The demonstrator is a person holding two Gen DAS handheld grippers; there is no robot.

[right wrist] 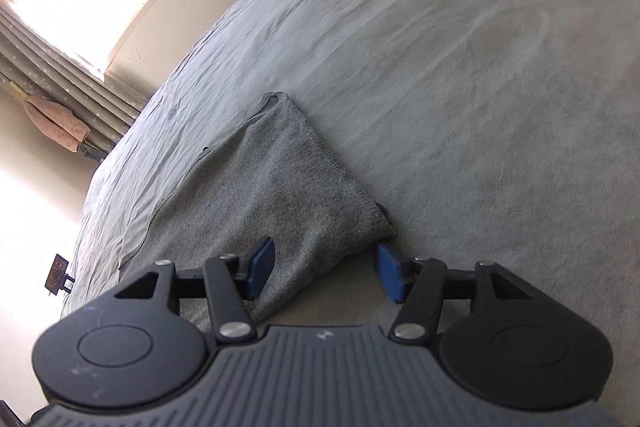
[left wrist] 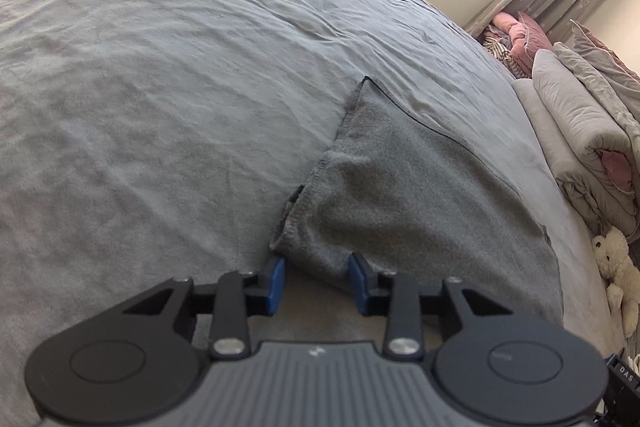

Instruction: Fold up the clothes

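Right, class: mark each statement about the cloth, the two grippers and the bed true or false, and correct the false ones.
1. The grey cloth lies on the bed. True.
2. The left gripper is shut on the cloth. False: its jaws are apart, at the cloth's near corner.
3. The right gripper is open. True.
4. A soft toy lies at the bed's edge. True.
5. The cloth is bright red. False: it is grey.
6. The folded duvet covers the cloth. False: it lies apart, beyond it.
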